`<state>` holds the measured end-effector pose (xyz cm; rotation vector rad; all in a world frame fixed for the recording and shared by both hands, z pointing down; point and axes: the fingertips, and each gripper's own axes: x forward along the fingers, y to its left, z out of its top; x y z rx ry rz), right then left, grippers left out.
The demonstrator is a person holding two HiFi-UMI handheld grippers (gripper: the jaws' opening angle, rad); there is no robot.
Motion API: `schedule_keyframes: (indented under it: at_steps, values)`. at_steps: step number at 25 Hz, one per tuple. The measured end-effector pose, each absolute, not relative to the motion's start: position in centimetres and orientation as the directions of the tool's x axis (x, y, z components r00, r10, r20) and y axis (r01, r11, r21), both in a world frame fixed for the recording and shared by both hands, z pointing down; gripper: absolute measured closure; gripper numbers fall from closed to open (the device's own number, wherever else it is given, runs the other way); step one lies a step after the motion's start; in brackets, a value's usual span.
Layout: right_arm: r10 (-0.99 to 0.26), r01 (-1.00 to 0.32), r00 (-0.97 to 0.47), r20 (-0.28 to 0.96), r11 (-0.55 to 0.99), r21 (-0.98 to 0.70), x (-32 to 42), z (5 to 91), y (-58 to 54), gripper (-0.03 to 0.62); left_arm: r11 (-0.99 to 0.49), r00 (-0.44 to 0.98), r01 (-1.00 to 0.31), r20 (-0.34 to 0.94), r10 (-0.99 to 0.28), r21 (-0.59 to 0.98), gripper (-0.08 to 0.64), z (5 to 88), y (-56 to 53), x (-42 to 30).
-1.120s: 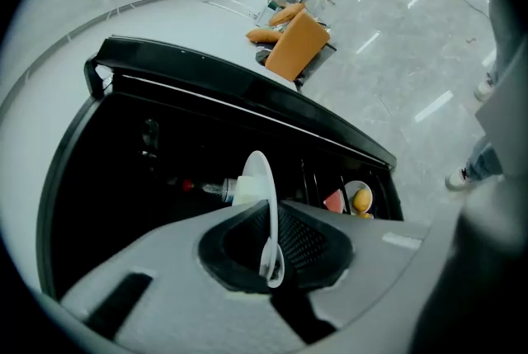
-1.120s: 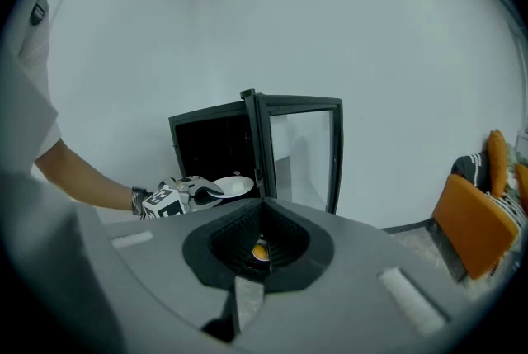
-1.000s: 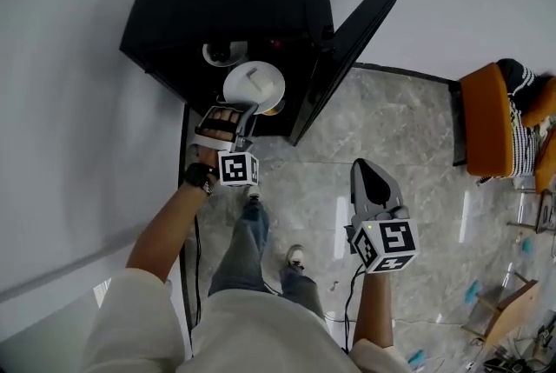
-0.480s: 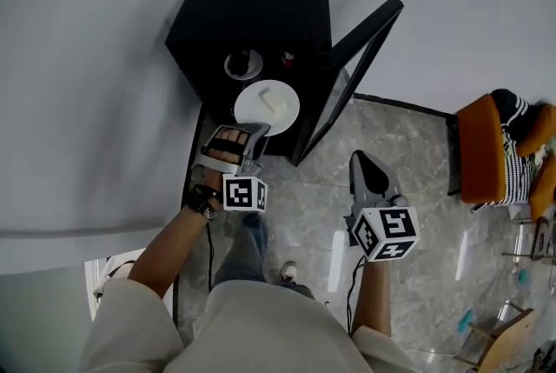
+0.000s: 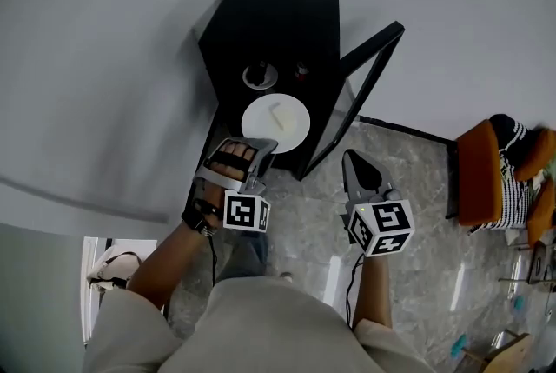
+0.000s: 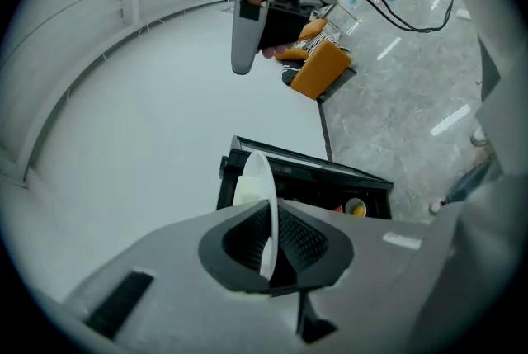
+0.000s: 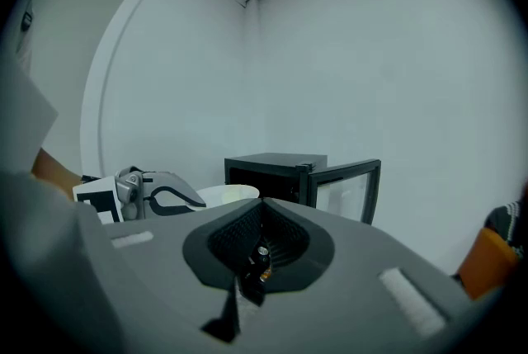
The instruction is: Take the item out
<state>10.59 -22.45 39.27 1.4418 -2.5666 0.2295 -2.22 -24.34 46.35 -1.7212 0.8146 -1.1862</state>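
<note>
My left gripper [image 5: 261,145] is shut on the near rim of a white plate [image 5: 276,121], held level just outside the open front of a black cabinet [image 5: 269,23]. A pale stick of food [image 5: 277,115] lies on the plate. In the left gripper view the plate [image 6: 254,183] stands edge-on between the pads of the left gripper [image 6: 271,249]. My right gripper [image 5: 354,163] hovers to the right near the open glass door [image 5: 365,84], shut with nothing in it. Seen from the right gripper [image 7: 262,219], the plate [image 7: 231,194] is at the left.
Inside the cabinet sit a round cup [image 5: 259,74] and a small red item [image 5: 301,69]. An orange chair [image 5: 486,176] stands at the right on the grey stone floor [image 5: 417,180]. A white wall [image 5: 104,58] runs behind and left of the cabinet.
The left gripper has drawn the plate a little farther out from the cabinet's front. The right gripper stays shut beside the door. The head view has shifted.
</note>
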Motion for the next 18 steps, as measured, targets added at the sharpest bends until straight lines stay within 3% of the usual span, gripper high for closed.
schedule_keyframes:
  at_steps: [18]
  values:
    - [-0.823, -0.832, -0.54, 0.176, 0.554, 0.037, 8.9, 34.8, -15.1, 0.584, -0.388, 0.327, -0.058, 0.35, -0.878, -0.92, 0.541, 39.2, -14.0, -3.6]
